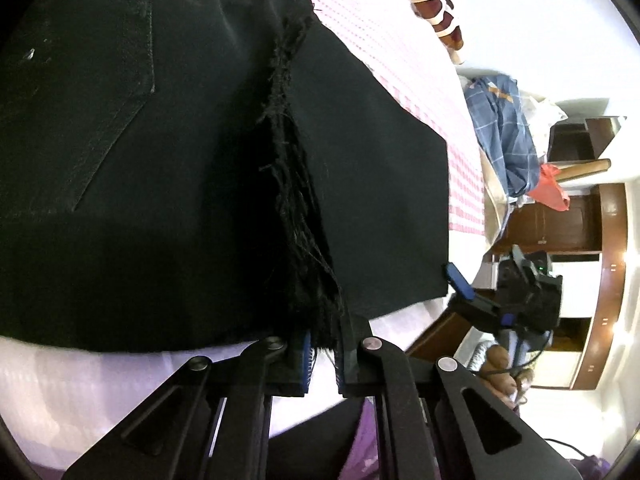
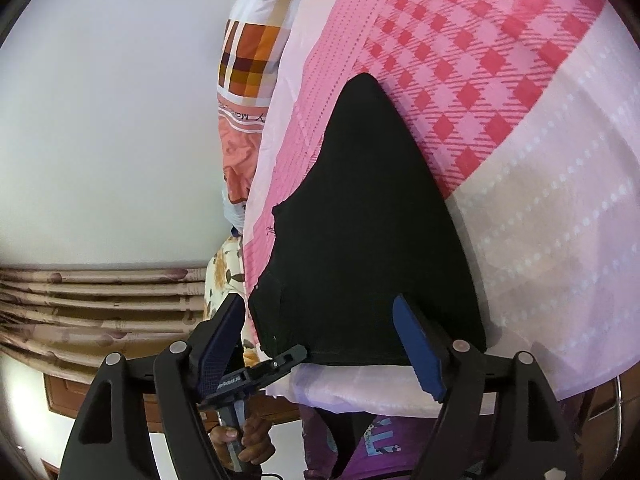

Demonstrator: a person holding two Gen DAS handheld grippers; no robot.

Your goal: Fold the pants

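Pants: black, lying folded on the pink checked bedsheet, near the bed's front edge. Back pocket faces up in the left wrist view. A frayed raw hem runs down the middle of the pile toward the left gripper.

Left gripper: jaws nearly together, pinched on the frayed black edge of the pants. Blue pads show on either side of the cloth, and threads hang between them. In the right wrist view it appears low left at the corner of the pants, with the hand gripping its handle.

Right gripper: jaws wide, nothing clamped. The blue pads straddle the near edge of the pants; the right one overlaps the black fabric in the picture, the left one sits off the cloth's left side. Can't tell if either pad touches the fabric. From the left wrist view the right gripper sits at the pants' right corner, one blue fingertip at the cloth edge, a hand below it on the handle.

Surroundings: patterned orange and brown pillow at the bed's far side. Blue checked cloth heaped past the mattress, something red beside it, wooden cabinets behind. Striped curtain on the left in the right wrist view. Purple printed clothing on the person, low in frame.
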